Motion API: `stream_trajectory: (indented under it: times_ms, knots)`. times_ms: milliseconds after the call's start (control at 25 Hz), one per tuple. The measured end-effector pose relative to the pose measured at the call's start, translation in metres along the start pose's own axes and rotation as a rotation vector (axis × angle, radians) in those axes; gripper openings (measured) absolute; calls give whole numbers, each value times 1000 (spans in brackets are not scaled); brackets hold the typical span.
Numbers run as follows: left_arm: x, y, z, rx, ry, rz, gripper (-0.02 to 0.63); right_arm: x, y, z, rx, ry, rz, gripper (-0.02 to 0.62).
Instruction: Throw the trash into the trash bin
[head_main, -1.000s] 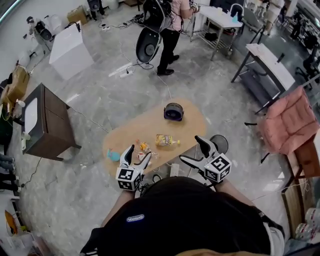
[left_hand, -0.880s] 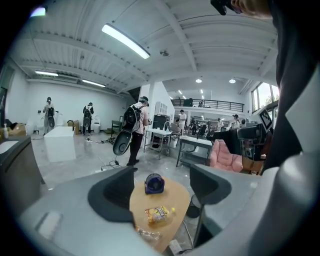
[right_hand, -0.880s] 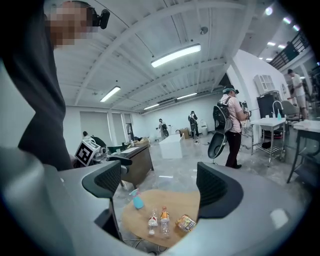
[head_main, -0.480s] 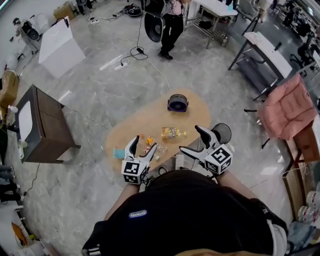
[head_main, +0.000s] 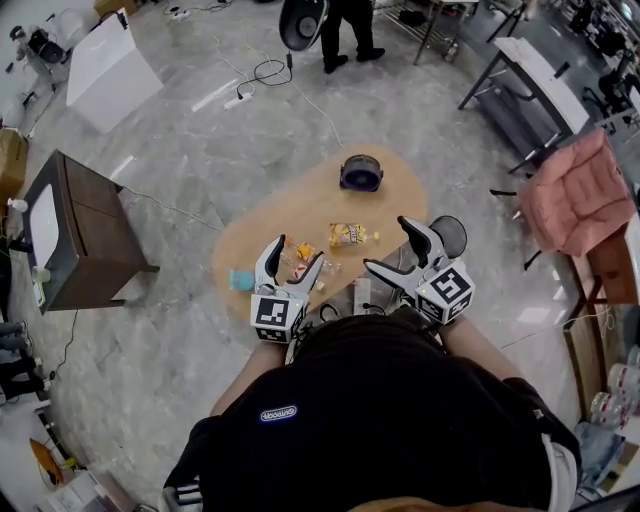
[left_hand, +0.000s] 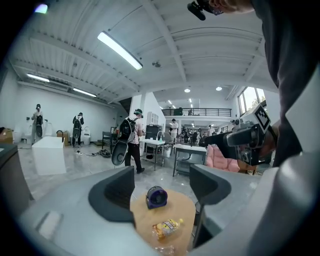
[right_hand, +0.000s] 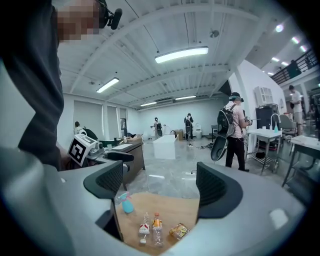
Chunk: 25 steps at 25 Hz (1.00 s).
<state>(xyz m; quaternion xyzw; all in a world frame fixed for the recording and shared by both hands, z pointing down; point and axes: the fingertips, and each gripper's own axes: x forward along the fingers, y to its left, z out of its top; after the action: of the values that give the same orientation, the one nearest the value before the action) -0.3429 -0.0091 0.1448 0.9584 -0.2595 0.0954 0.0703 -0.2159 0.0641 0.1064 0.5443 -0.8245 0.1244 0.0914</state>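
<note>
- Wood-tone oval table (head_main: 300, 215), low, on a grey polished floor (head_main: 200, 150); all the trash lies on it.
- Yellow snack bag (head_main: 347, 235) near the middle of the tabletop, flat, apart from the other items.
- Two small bottles (right_hand: 144, 229) (right_hand: 157, 227) to the left of the bag, side by side. In the head view they lie just beyond the left gripper's fingertips.
- Teal item (head_main: 240, 280) at the near-left edge of the table; cannot tell what it is.
- Purple round object (head_main: 360, 172) at the far end of the table, alone, its open face turned towards the camera in the left gripper view.
- Round dark basket (head_main: 450, 228) on the floor just right of the table, partly hidden behind the right gripper.
- Left gripper (head_main: 295, 252): released, jaws apart, nothing between the pads; it hangs over the near-left edge of the table.
- Right gripper (head_main: 386, 243): released, jaws wide, having just closed a little, nothing between them; it hangs at the near-right edge of the table, above the trash and touching none of it.
- Surroundings: brown cabinet (head_main: 85, 235) far left, pink padded chair (head_main: 575, 195) right, a person standing (head_main: 350, 30) at the far side.
</note>
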Motion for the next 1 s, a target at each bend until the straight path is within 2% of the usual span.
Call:
stream_trajectory:
  times_ms: [280, 560, 760, 1000]
  knots:
    - [-7, 5, 0, 9, -7, 52, 345, 9, 5, -6, -28, 14, 41, 460]
    - [-16, 2, -12, 5, 23, 121, 344, 10, -5, -30, -43, 43, 85, 456]
    - [-6, -2, -14, 20, 56, 167, 342, 13, -30, -49, -59, 81, 118, 451]
    - [21, -17, -35, 6, 131, 189, 341, 13, -73, -96, -66, 168, 134, 445]
